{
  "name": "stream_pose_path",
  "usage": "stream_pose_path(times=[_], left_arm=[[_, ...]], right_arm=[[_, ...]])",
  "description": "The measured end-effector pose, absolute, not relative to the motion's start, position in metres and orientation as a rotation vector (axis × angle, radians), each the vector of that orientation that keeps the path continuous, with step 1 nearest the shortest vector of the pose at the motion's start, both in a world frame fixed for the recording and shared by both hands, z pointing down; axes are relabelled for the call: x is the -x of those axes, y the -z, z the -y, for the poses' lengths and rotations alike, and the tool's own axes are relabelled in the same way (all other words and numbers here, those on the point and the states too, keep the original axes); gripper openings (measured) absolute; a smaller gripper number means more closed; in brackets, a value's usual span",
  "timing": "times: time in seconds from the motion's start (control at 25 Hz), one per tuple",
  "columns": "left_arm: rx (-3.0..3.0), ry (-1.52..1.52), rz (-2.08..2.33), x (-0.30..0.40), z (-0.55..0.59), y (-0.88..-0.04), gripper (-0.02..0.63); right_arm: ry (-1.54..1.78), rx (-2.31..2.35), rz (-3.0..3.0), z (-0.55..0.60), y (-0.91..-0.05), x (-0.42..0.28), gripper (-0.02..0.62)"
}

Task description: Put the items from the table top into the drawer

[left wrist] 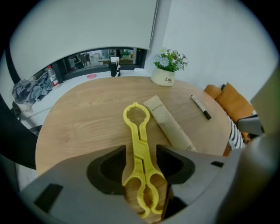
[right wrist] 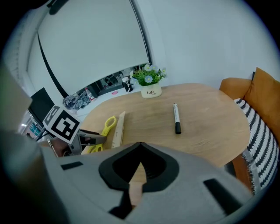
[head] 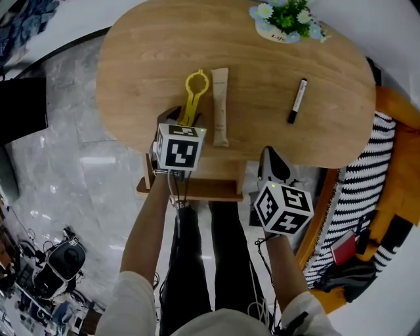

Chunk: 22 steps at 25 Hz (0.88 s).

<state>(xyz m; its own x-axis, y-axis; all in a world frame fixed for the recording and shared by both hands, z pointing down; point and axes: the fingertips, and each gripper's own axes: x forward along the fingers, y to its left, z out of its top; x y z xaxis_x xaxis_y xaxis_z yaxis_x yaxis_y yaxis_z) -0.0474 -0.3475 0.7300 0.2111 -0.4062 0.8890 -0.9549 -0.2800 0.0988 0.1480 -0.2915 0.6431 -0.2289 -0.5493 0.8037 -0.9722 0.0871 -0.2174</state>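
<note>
On the oval wooden table (head: pixel 144 59) a yellow plastic opener tool (head: pixel 193 95) lies beside a beige tube (head: pixel 220 105). A black marker (head: pixel 297 100) lies further right. My left gripper (head: pixel 186 121) hangs open over the near end of the yellow tool (left wrist: pixel 139 144). Its jaws stand either side of the handle without pressing on it. My right gripper (head: pixel 272 161) is shut and holds nothing, at the table's front edge, to the right of the tube (right wrist: pixel 119 127) and nearer than the marker (right wrist: pixel 176 118). An open wooden drawer (head: pixel 197 189) juts out below the table's front edge.
A white pot of flowers (head: pixel 285 20) stands at the table's far right edge. An orange seat with a striped cushion (head: pixel 367 184) is close on the right. The person's legs are under the drawer. Grey marble floor (head: pixel 79 170) lies to the left.
</note>
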Motion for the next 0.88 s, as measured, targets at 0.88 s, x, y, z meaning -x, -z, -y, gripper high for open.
stream_pose_path(times=[0.88], left_arm=[[-1.736, -1.052, 1.330, 0.059, 0.347, -0.728, 0.106]], right_arm=[[-1.045, -1.468, 1.828, 0.282, -0.655, -0.152, -0.008]])
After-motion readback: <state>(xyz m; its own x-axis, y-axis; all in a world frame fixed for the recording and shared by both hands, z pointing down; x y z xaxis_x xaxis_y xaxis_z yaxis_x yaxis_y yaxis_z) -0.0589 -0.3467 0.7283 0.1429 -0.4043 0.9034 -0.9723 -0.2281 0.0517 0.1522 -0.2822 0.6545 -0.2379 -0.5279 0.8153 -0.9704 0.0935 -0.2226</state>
